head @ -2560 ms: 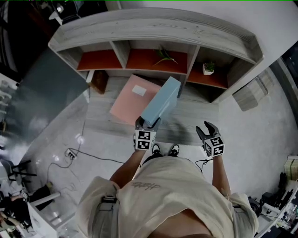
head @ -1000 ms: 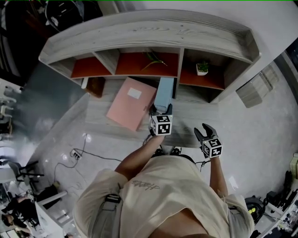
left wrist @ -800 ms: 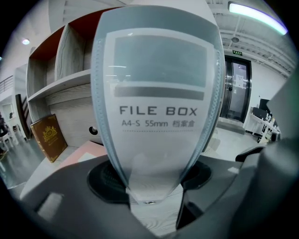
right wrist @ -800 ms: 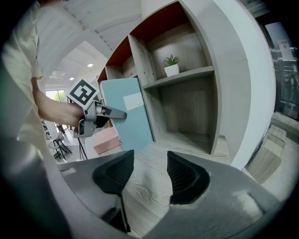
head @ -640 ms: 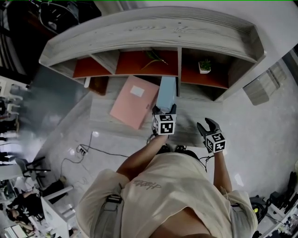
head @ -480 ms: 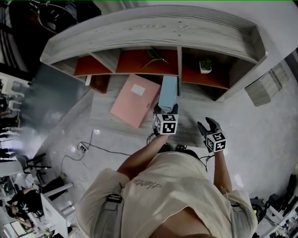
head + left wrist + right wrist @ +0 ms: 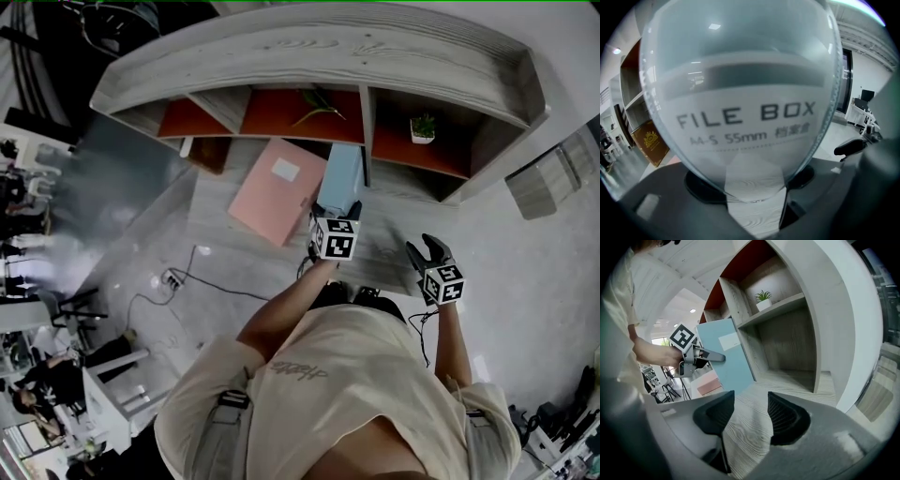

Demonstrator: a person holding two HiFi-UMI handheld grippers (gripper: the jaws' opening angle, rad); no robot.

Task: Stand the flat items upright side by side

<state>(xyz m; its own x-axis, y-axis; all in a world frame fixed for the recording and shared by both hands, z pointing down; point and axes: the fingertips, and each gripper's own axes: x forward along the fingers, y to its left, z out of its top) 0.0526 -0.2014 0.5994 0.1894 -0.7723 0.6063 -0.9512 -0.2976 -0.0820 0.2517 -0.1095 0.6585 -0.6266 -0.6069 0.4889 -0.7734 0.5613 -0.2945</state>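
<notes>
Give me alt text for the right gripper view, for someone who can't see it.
A blue file box stands upright on the desk by the shelf, between the left claw's opening jaws. The right claw is open and empty.

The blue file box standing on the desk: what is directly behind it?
Behind the blue file box rises the upright divider between the middle and right compartments of the shelf unit. The box covers the divider's foot, so anything right there cannot be seen.
</notes>
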